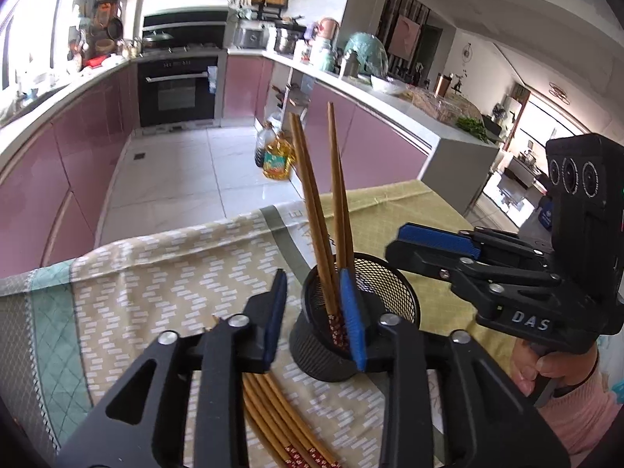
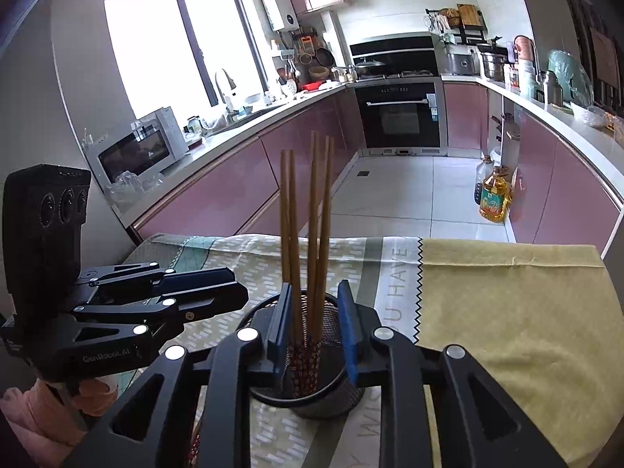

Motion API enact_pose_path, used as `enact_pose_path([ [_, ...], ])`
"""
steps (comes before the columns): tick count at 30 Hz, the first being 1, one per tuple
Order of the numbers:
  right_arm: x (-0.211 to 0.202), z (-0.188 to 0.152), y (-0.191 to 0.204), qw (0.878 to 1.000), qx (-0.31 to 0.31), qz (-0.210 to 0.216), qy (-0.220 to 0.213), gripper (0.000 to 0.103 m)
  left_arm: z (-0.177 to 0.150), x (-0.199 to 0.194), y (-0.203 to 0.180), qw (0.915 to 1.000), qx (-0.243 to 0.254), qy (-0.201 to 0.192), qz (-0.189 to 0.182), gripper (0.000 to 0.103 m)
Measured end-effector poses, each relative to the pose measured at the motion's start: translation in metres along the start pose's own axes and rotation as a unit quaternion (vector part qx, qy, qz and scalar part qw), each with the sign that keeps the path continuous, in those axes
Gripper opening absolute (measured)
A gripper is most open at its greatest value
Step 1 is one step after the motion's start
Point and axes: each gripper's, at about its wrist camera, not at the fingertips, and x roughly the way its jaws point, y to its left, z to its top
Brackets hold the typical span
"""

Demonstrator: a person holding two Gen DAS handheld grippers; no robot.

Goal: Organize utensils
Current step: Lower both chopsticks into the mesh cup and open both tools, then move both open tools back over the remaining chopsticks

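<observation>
Pink-fronted kitchen cabinets (image 2: 218,191) line a white tiled floor (image 2: 394,191), with a built-in oven (image 2: 397,113) beyond and a bright window (image 2: 175,43).

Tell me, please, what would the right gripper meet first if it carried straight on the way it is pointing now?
Most likely the upright chopsticks in the black mesh holder, which already stand between the right gripper's open jaws; depth is uncertain.

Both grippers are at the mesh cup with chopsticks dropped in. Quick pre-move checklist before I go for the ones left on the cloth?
1. Left gripper released: ok, pads apart, nothing pinched.
2. Right gripper released: ok, pads clear of the sticks.
3. Four chopsticks standing in the mesh cup: ok.
4. Cup upright on the cloth: ok.
5. Loose chopsticks reachable beneath the left gripper: ok.
6. How many loose remain: cannot tell, partly hidden.
</observation>
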Motion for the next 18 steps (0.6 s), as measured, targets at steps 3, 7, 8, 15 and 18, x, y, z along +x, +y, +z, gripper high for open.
enact_pose_path([
  [3, -0.014, -0.003, 0.012, 1.0, -0.018, 0.015, -0.013, 0.03, -0.007, -0.017, 0.004, 0.9997, -0.003, -0.022, 0.014, 0.047],
  [7, -0.031, -0.011, 0.028, 0.998, -0.044, 0.04, -0.025, 0.041, -0.021, -0.041, 0.013, 0.9983, -0.002, -0.046, 0.035, 0.062],
  [8, -0.034, -0.014, 0.034, 0.997, -0.051, 0.049, -0.024, 0.045, -0.026, -0.045, 0.015, 0.998, 0.001, -0.049, 0.041, 0.064],
  [15, -0.022, -0.047, 0.062, 0.993, -0.08, 0.088, 0.019, 0.047, -0.07, -0.046, 0.032, 0.9963, -0.002, -0.012, 0.085, 0.067],
  [18, -0.005, -0.061, 0.063, 0.992, -0.07, 0.092, 0.051, 0.047, -0.087, -0.038, 0.037, 0.9952, -0.004, 0.011, 0.097, 0.067],
])
